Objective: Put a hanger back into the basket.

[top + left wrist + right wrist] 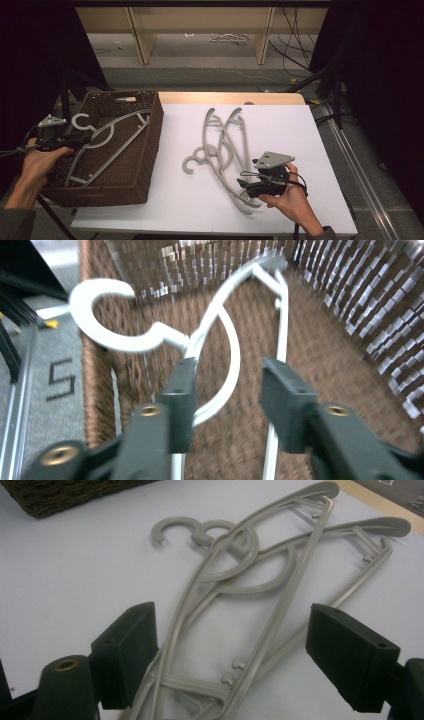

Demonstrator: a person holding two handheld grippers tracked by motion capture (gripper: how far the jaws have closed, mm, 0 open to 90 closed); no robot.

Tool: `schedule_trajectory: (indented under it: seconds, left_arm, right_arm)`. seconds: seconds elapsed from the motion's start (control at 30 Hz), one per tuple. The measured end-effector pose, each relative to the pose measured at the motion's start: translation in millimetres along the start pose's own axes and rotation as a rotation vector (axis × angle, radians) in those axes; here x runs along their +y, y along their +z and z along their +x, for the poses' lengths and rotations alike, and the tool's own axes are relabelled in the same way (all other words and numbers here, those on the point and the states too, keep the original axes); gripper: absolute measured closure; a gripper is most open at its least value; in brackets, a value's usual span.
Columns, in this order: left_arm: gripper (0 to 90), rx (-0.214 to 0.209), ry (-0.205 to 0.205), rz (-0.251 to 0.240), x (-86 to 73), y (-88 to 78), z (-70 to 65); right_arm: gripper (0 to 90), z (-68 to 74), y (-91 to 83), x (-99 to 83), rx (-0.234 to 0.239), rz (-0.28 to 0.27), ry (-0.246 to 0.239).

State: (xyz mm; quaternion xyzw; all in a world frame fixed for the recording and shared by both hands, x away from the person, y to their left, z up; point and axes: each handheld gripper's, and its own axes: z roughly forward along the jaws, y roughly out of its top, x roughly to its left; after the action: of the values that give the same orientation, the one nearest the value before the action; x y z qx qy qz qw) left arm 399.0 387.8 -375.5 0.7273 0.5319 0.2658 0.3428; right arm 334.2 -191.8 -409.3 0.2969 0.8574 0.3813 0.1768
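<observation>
The left claw [227, 405] stands released above the hanger [102, 142] lying in the basket [150, 150] at the worktop's left edge; lift clear. The right claw [230, 655], open, should straddle one bar of the stacked hangers [250, 600] mid-worktop

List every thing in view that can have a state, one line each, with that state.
Basket: upright on the table's left edge, holds one hanger.
Hanger in basket: lying slanted, hook over the rim, released.
Two hangers: stacked crosswise flat on the white table.
Left gripper: jaws open, nothing clamped.
Right gripper: jaws wide open, straddling the stacked hangers.
</observation>
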Motion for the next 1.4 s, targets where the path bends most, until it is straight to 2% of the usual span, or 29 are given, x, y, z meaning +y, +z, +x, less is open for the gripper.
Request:
schedule_trajectory:
  seconds: [0.1,0.17,0.23,0.33,0.43,0.47,0.57,0.67,0.8,0.9,0.97,1.13,1.23,1.33,1.4]
  left_arm:
    - [42.3,-0.033,-0.027,-0.059,7.9,-11.3,-20.7]
    - [37.2,-0.078,-0.033,-0.085,11.3,-17.7,-34.3]
    - [33.0,-0.145,-0.042,-0.115,13.2,-23.4,-51.1]
    - [28.0,-0.216,-0.060,-0.165,14.6,-28.9,-72.1]
    - [23.3,-0.261,-0.031,-0.212,16.3,-35.9,-94.4]
    - [18.3,-0.282,-0.020,-0.227,16.6,-38.3,-102.2]
    - [16.7,-0.322,0.017,-0.250,15.9,-44.0,-122.7]
    - [16.1,-0.363,0.040,-0.276,11.2,-46.4,-145.6]
    - [16.2,-0.427,0.041,-0.280,3.5,-46.5,-170.4]
    - [16.1,-0.473,0.062,-0.288,-3.5,-42.0,-190.1]
    - [16.1,-0.478,0.063,-0.294,-8.1,-39.1,-201.2]
    - [16.1,-0.472,0.144,-0.338,-19.9,-29.7,-222.2]
    - [16.1,-0.502,0.139,-0.359,-28.4,-23.5,-228.7]
    - [16.1,-0.483,0.149,-0.383,-38.1,-18.7,-232.7]
    - [16.2,-0.488,0.144,-0.405,-44.3,-15.9,-234.0]
  right_arm:
    - [21.2,1.0,0.2,0.5,0.005,0.002,0.005]
    - [19.4,1.0,0.6,0.7,0.006,-0.013,-0.011]
    - [18.3,2.1,0.4,1.7,0.000,-0.026,0.006]
    - [17.4,2.8,-0.2,2.6,-0.014,-0.054,0.013]
    - [17.2,2.5,-1.8,3.9,-0.017,-0.098,0.022]
    - [16.9,2.6,-3.2,4.7,-0.027,-0.121,0.027]
    - [16.6,2.9,-2.8,5.2,-0.029,-0.138,0.025]
    - [16.7,5.3,-1.6,5.1,-0.021,-0.133,0.032]
    - [16.7,8.7,1.5,5.2,-0.009,-0.117,0.019]
    - [16.8,10.8,3.6,4.7,-0.003,-0.110,0.018]
    - [16.8,11.0,4.6,4.2,0.002,-0.115,0.011]
    - [16.9,10.1,4.4,3.5,-0.004,-0.122,0.016]
    - [16.8,9.5,4.6,3.5,-0.008,-0.126,0.019]
    - [17.0,10.7,4.7,3.6,-0.012,-0.129,0.012]
    - [17.0,12.0,5.7,3.7,-0.009,-0.130,0.013]
